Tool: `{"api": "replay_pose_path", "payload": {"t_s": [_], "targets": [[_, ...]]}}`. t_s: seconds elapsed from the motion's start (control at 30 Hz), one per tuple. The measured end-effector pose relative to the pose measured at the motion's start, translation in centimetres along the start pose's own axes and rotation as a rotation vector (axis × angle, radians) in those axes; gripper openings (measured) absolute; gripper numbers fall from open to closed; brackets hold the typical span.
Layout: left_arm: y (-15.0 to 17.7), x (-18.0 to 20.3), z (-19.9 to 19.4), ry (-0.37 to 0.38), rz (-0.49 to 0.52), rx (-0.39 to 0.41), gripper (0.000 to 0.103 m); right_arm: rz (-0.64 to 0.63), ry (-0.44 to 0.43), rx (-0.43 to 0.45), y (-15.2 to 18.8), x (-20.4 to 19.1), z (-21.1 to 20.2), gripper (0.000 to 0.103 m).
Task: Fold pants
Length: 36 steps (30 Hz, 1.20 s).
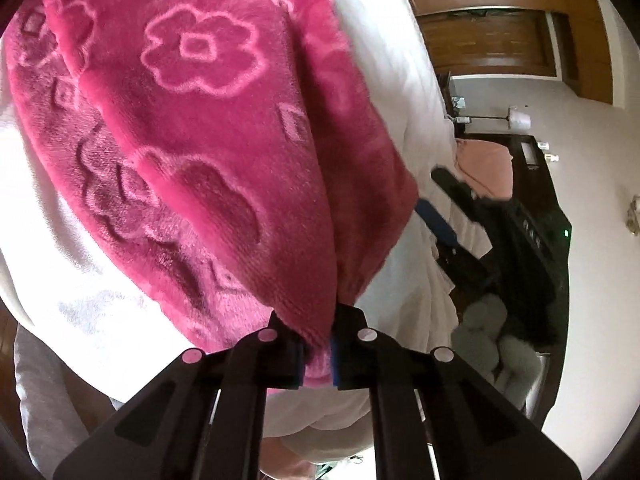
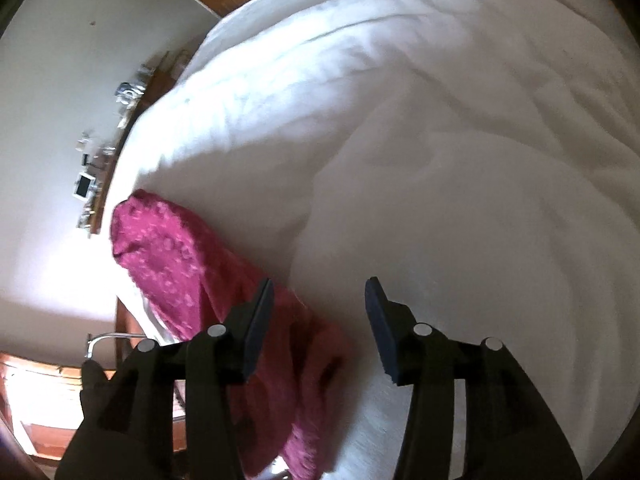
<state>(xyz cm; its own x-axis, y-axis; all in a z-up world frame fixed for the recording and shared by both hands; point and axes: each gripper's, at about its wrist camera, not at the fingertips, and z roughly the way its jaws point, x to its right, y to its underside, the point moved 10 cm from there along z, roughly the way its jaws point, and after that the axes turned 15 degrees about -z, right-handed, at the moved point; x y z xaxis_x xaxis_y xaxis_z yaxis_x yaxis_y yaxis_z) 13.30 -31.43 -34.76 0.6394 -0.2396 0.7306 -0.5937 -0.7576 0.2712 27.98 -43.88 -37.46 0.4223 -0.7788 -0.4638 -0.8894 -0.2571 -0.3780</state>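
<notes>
much of pink pants (image 1: 208,152) beyond frame edge

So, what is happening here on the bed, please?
A person is folding pink fleece pants with a flower pattern on a bed with a white duvet, using two hand-held grippers. The left gripper is shut on an edge of the pants. The right gripper is open with nothing between its fingers; it hovers above the duvet, just beside the pants.
</notes>
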Motion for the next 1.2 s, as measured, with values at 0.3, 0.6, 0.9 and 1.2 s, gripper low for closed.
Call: {"api": "replay_pose_path", "payload": {"t_s": [0.3,0.6,0.9,1.2], "targets": [[0.9,0.4,-1.7,-0.017,0.005,0.033,0.007,-0.326,0.022,-0.121,1.9,-3.9,3.1,0.006],[3.7,-0.8,-4.2,-0.104,-0.013,0.029,0.007,-0.426,0.012,-0.031,2.4,-6.7,-3.3,0.0],[2.9,-6.1,1.1,-0.104,-0.252,-0.074,0.007,-0.314,0.061,-0.071,4.0,-2.8,-2.0,0.001],[2.6,-6.3,-0.1,-0.091,-0.232,-0.08,0.007,-0.404,-0.008,-0.115,4.7,-5.7,0.1,0.048]]}}
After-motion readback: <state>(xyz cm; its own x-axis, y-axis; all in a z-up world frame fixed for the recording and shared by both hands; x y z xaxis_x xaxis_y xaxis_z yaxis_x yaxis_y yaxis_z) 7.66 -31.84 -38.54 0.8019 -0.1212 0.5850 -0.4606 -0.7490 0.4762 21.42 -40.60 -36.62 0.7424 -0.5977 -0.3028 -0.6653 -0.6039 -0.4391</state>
